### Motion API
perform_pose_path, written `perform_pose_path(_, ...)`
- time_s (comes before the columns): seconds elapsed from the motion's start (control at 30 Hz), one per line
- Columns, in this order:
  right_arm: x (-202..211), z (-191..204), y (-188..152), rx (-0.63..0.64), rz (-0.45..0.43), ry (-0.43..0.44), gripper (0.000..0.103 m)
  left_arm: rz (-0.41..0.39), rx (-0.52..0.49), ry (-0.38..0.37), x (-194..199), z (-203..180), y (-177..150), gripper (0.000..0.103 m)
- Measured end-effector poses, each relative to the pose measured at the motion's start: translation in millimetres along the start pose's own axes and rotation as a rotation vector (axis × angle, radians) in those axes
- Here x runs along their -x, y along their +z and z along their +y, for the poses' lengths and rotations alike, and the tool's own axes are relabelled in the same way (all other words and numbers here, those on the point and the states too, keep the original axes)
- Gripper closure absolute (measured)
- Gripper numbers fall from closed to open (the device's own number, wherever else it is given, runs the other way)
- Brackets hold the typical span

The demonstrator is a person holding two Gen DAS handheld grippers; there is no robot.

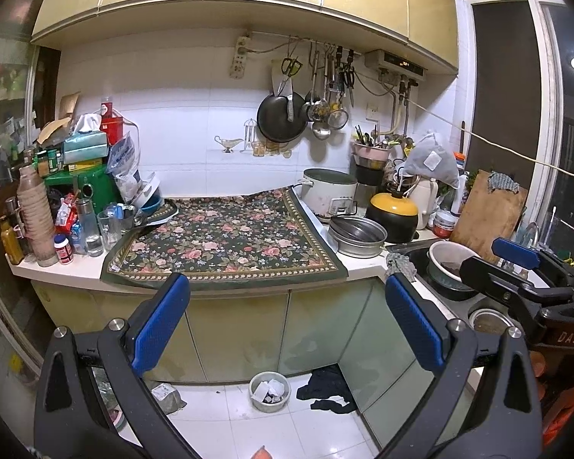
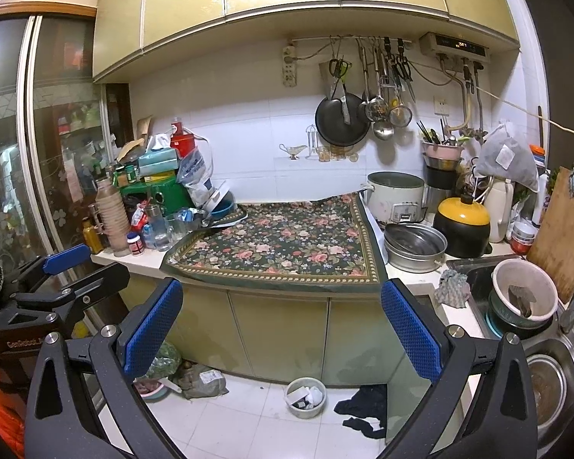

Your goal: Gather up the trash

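A small grey trash bin [image 1: 269,391] with crumpled white paper in it stands on the white floor tiles below the counter; it also shows in the right wrist view [image 2: 306,397]. My left gripper [image 1: 287,325] is open and empty, held in the air in front of the cabinets. My right gripper [image 2: 283,325] is open and empty too, level with the left one. The right gripper shows at the right edge of the left view [image 1: 516,264]. A dark cloth [image 1: 327,388] lies on the floor beside the bin. A crumpled bag [image 2: 204,380] lies on the floor at the left.
A floral cloth [image 1: 225,241] covers the counter. Bottles, cups and boxes [image 1: 57,206] crowd its left end. A rice cooker [image 1: 331,193], steel pot [image 1: 357,235] and yellow-lidded pot [image 1: 394,210] stand at the right. The sink [image 2: 516,306] holds bowls.
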State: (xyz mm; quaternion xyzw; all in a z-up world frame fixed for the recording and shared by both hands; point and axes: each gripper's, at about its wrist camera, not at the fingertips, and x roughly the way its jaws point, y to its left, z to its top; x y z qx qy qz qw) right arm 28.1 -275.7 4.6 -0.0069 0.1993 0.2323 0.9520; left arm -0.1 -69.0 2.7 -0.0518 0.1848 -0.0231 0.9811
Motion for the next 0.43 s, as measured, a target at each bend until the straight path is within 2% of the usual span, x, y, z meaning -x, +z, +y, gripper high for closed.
perform_pose_path(0.43, -28.3, -0.7, 3.4, -0.035, 0.040, 0.003, 0.000, 0.035, 0.006, 0.006, -34.8, -3.4, 5.1, 0.001)
